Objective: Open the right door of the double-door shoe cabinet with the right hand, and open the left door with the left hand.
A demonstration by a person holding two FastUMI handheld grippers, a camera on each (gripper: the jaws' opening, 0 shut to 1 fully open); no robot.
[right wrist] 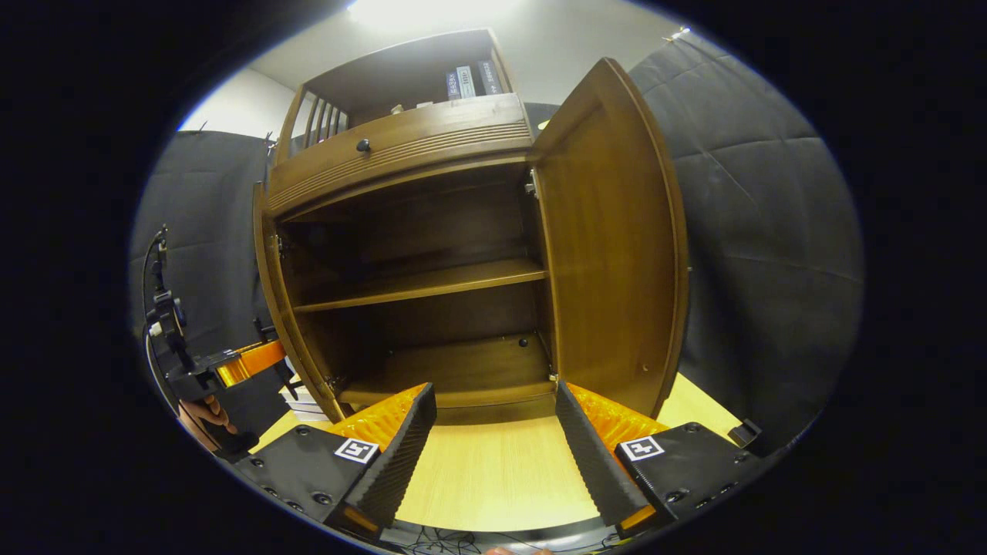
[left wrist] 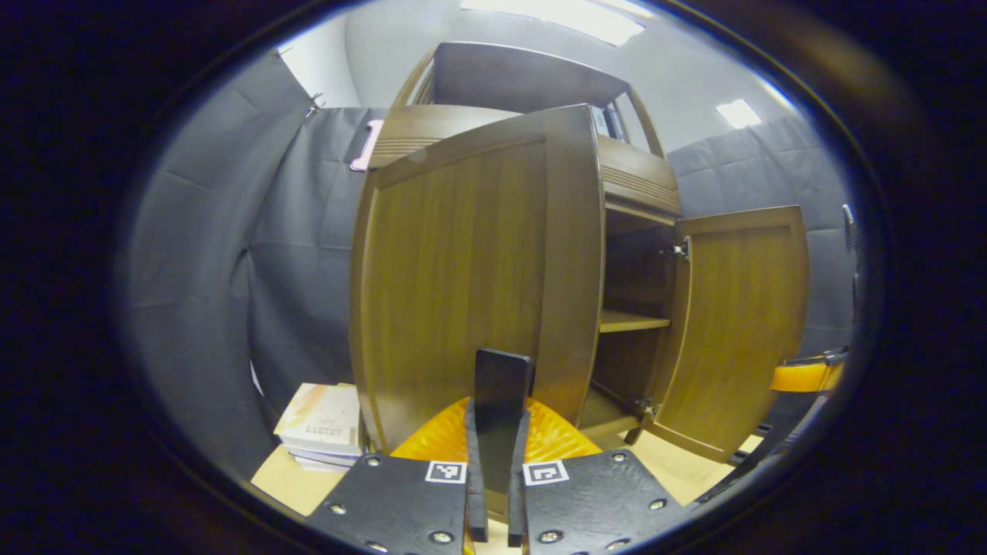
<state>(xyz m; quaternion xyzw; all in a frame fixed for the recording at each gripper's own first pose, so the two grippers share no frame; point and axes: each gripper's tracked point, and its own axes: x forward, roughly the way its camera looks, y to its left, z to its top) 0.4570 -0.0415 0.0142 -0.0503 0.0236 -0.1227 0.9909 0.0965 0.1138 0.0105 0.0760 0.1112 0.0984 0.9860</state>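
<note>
Wooden double-door shoe cabinet point(right wrist: 401, 254) standing on a pale wood surface point(right wrist: 493, 470) inside a booth of dark cloth walls, with both lower doors swung open. Open top compartment holding a few upright books point(right wrist: 466, 79), and below it a drawer front with a small dark knob point(right wrist: 362, 144). Inside the lower part, one shelf point(right wrist: 432, 284) across the middle and a bare floor panel beneath it.

Right door point(right wrist: 617, 247) swung wide, inner face turned to the right gripper view, hinged at the cabinet's right edge. Left door point(left wrist: 470, 277) seen from the left gripper view as a broad panel standing close ahead, partly open, its free edge toward the cabinet's interior.

Stack of books point(left wrist: 320, 424) lying flat on the surface just beside the cabinet's left corner.

Left claw point(left wrist: 497, 462) pointing level at the left door's lower edge, fingers drawn close together and clenched on a dark upright handle point(left wrist: 501, 385) that rises between them. In the right gripper view, the same claw at far left beside the left door's edge, with a hand point(right wrist: 202, 416) wrapped under it.

Right claw point(right wrist: 493, 462) released, fingers spread wide apart with nothing between them, hovering low over the surface just in front of the cabinet's open base, aimed at the interior, apart from the right door.
</note>
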